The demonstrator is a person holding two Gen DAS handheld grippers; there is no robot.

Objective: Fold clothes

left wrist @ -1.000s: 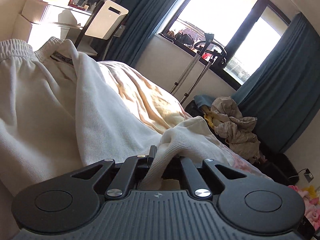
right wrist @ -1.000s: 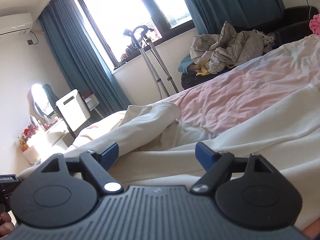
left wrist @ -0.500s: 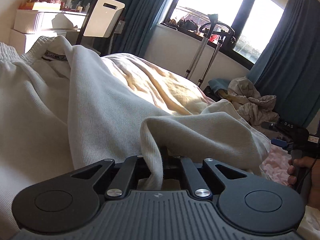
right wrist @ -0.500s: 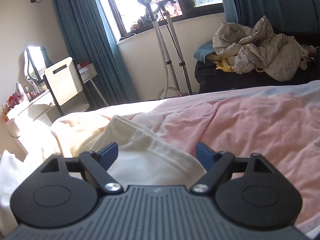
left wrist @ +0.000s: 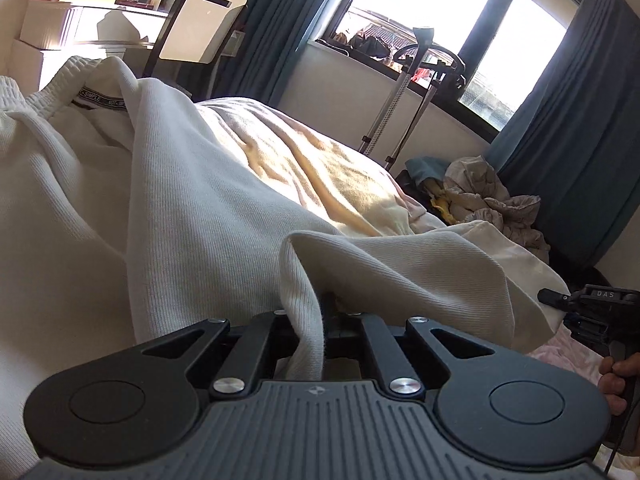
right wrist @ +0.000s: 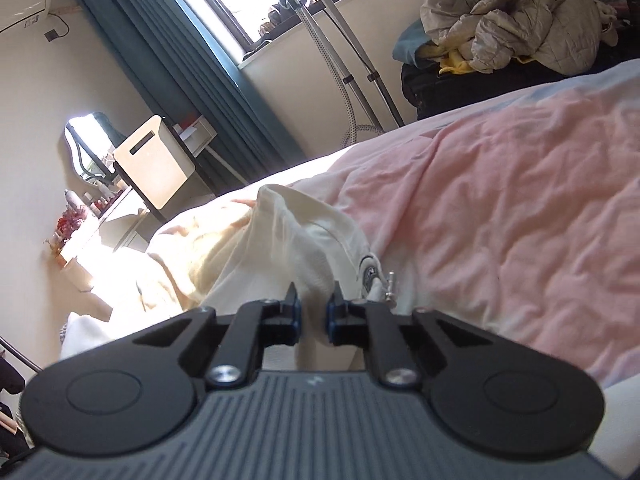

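Left wrist view: left gripper (left wrist: 320,312) clamped on the white trousers (left wrist: 192,208) hem; right gripper (right wrist: 313,312) closing on fabric beside the bed (right wrist: 520,208) cover, readying a fold.

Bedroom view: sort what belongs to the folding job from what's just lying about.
Job: white garment; left gripper, shut on it; right gripper, closing on it.
Lying about: pink blanket; crumpled quilt; garment steamer; mirror.
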